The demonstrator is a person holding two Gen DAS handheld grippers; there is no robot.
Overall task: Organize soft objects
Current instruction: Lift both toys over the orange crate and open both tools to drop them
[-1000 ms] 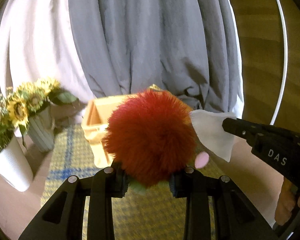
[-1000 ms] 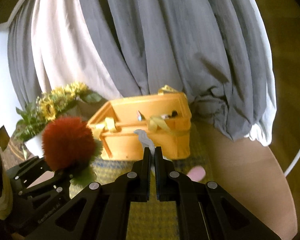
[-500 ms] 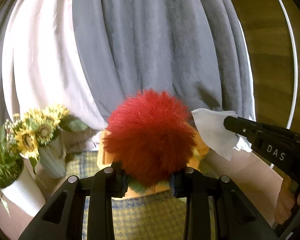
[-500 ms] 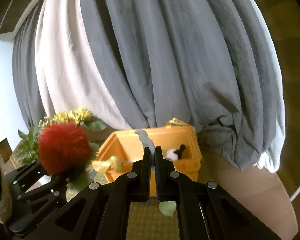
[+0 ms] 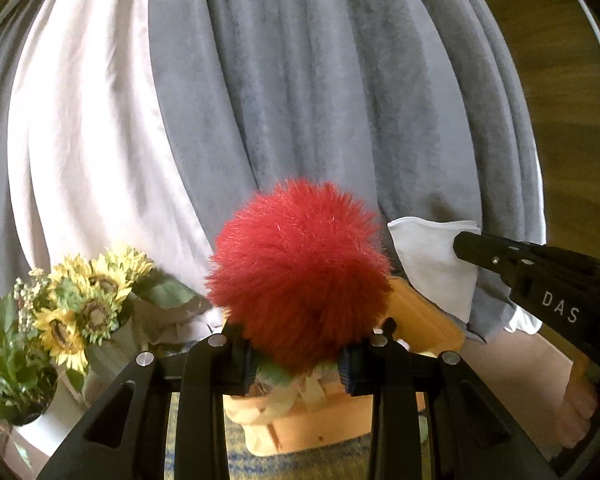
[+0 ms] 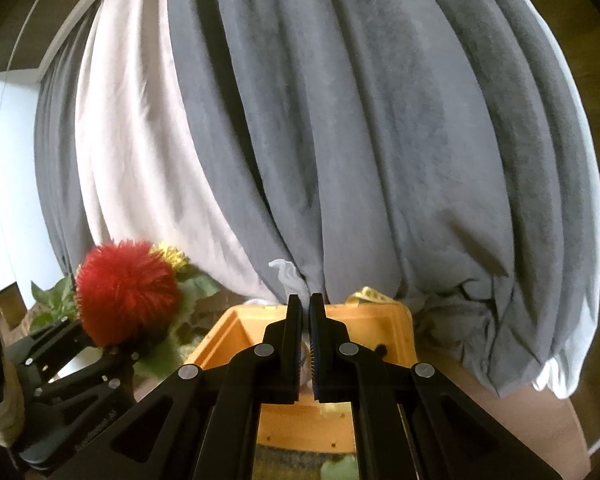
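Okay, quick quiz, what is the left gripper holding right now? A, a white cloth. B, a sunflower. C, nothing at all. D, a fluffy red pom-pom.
D: the left gripper is closed around the base of the fluffy red pom-pom, while the white cloth is in the right gripper.

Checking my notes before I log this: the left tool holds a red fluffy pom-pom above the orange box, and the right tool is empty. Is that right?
Not quite. The right tool is not empty: it is shut on a white cloth, plain in the left wrist view. The rest stands: the left tool holds the red fluffy pom-pom above the orange box.
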